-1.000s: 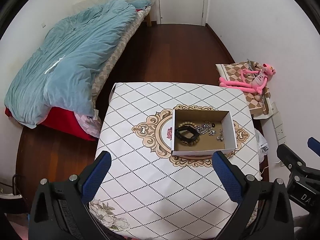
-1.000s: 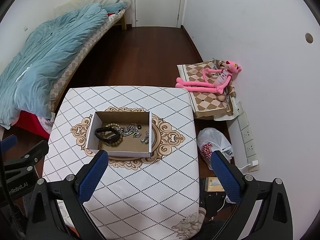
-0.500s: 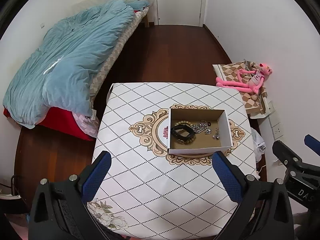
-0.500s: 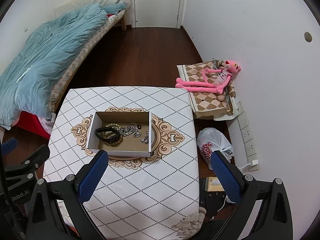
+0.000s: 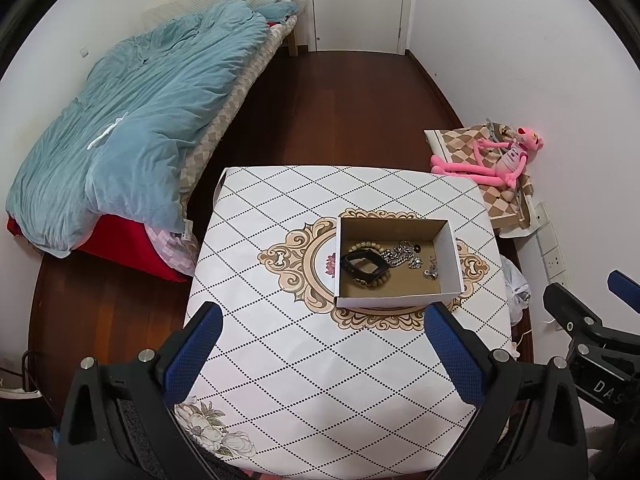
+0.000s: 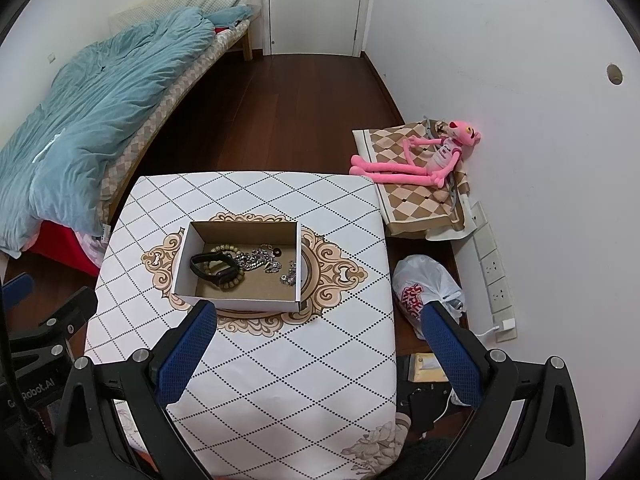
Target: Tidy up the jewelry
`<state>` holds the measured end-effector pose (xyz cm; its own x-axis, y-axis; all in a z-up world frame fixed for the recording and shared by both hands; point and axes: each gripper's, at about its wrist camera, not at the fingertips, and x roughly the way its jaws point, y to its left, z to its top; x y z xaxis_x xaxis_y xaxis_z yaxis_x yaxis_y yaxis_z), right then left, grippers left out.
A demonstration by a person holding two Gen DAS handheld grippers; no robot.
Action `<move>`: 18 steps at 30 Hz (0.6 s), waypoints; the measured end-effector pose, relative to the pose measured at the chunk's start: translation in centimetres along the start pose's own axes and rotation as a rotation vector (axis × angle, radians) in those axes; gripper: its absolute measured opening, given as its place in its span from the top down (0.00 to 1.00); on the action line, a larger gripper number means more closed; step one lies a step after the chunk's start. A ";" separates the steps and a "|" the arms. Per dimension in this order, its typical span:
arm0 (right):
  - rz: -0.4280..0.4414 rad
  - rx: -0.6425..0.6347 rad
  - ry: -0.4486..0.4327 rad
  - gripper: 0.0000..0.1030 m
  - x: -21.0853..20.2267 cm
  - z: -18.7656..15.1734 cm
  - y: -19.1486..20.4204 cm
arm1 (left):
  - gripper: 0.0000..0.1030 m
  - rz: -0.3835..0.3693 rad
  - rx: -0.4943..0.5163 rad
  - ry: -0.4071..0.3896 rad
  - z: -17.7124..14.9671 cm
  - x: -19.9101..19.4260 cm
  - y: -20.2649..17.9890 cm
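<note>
An open cardboard box (image 5: 450, 256) (image 6: 298, 264) stands in the middle of the patterned table (image 5: 280, 344) (image 6: 304, 356). Inside lie a black band (image 5: 364, 266) (image 6: 212, 266) over a beaded bracelet (image 5: 360, 246), a silver chain (image 5: 400, 256) (image 6: 256, 260) and small silver pieces (image 5: 431, 271) (image 6: 289, 276). My left gripper (image 5: 322, 320) is open and empty, held high above the table's near side. My right gripper (image 6: 320, 318) is open and empty, also high above the near side, right of the box.
A bed with a blue quilt (image 5: 132, 128) lies to the left. A pink plush toy (image 6: 420, 160) on a checked cushion sits by the right wall. A white plastic bag (image 6: 424, 288) and wall sockets (image 6: 494, 276) are on the right. Dark wood floor leads to a door (image 6: 316, 4).
Both grippers have drawn back and up a little, so the table and box look slightly smaller and farther. The jewelry has not moved.
</note>
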<state>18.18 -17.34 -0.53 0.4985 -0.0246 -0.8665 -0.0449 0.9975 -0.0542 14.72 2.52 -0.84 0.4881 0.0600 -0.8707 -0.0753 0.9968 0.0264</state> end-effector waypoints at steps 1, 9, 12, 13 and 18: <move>0.000 0.000 0.000 0.00 -0.1 0.0 -0.1 | 0.00 0.001 0.001 0.000 0.0 0.0 0.0; -0.001 -0.002 -0.001 0.00 -0.2 0.0 -0.4 | 0.00 0.002 0.000 0.001 0.0 -0.1 -0.1; -0.001 -0.002 -0.001 0.00 -0.2 0.0 -0.4 | 0.00 0.001 0.000 0.000 0.0 -0.2 -0.1; -0.001 -0.002 -0.001 0.00 -0.2 0.0 -0.4 | 0.00 0.002 0.000 0.000 0.0 -0.2 -0.1; -0.001 -0.001 -0.001 0.00 -0.3 0.0 -0.4 | 0.00 -0.002 0.001 0.000 0.0 -0.3 -0.1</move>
<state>18.06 -17.74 -0.28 0.4996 -0.0251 -0.8659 -0.0457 0.9974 -0.0553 14.61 2.38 -0.61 0.4880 0.0580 -0.8709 -0.0732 0.9970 0.0253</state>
